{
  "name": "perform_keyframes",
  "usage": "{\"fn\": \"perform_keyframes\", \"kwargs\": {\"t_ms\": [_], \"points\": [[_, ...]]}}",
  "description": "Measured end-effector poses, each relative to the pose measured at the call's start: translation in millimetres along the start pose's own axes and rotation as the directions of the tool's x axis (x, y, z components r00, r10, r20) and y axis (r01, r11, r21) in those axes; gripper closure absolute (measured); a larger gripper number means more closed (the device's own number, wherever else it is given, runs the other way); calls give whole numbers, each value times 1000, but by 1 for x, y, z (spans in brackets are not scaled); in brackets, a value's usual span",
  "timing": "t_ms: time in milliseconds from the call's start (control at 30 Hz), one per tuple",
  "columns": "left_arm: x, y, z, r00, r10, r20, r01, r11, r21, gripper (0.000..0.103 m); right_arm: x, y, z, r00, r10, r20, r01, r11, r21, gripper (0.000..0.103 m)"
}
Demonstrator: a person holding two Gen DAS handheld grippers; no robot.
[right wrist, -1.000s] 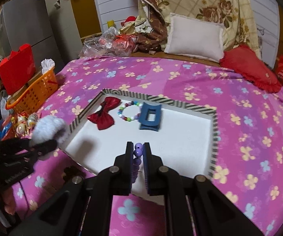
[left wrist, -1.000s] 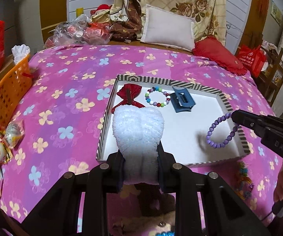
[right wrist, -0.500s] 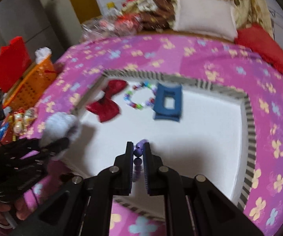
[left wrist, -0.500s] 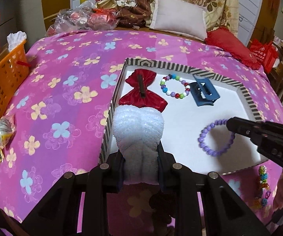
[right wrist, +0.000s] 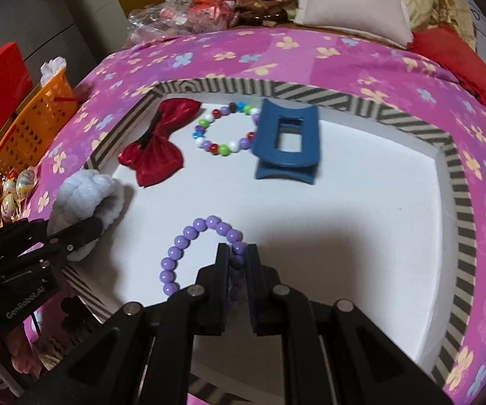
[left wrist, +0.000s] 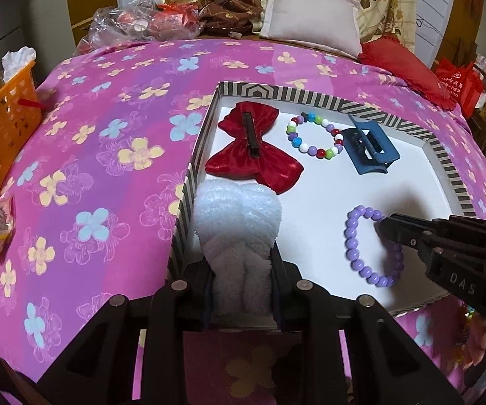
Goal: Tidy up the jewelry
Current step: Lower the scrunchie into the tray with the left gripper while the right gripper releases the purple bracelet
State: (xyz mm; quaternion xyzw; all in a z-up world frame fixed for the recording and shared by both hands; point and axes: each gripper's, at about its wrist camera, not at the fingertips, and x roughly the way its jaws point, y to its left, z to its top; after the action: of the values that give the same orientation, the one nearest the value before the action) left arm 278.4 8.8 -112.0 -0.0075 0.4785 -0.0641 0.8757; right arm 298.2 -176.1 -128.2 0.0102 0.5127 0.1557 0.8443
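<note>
Pinching the purple bead bracelet (right wrist: 189,253), right hand-held gripper (right wrist: 237,256) rests it on the tray (right wrist: 361,202) floor.

Lit warmly from overhead, dim toward the room's edges. Soft dark shadows on the white tray floor (right wrist: 361,202) under both tools. Strong fisheye bending, black corners. Left view sharp; right view slightly smeared, most around the blue clip (right wrist: 288,143) and the far pillows.

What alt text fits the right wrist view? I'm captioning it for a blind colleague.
The right gripper pinches a purple bead bracelet over a white striped-rim tray holding a red bow clip, multicoloured bracelet and blue claw clip; the left gripper holds a white scrunchie.
</note>
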Motion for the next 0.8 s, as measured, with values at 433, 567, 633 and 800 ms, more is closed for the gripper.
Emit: {"fn": "perform_keyframes", "kwargs": {"t_ms": [433, 567, 633, 800], "points": [[-12, -5, -1, 999, 9, 38, -10, 1000, 21, 71, -24, 6, -8, 999, 2, 46, -2, 1000, 3, 59], [-29, -7, 0, 997, 16, 78, -19, 999, 34, 60, -37, 7, -12, 997, -15, 74, 15, 1000, -8, 56], [-37, -8, 0, 996, 23, 91, -26, 999, 36, 60, -44, 7, -16, 996, -13, 85, 13, 1000, -2, 55], [-53, -4, -3, 993, 18, 118, -21, 1000, 22, 60, -61, 7, -32, 995, -18, 96, 18, 1000, 4, 51]]}}
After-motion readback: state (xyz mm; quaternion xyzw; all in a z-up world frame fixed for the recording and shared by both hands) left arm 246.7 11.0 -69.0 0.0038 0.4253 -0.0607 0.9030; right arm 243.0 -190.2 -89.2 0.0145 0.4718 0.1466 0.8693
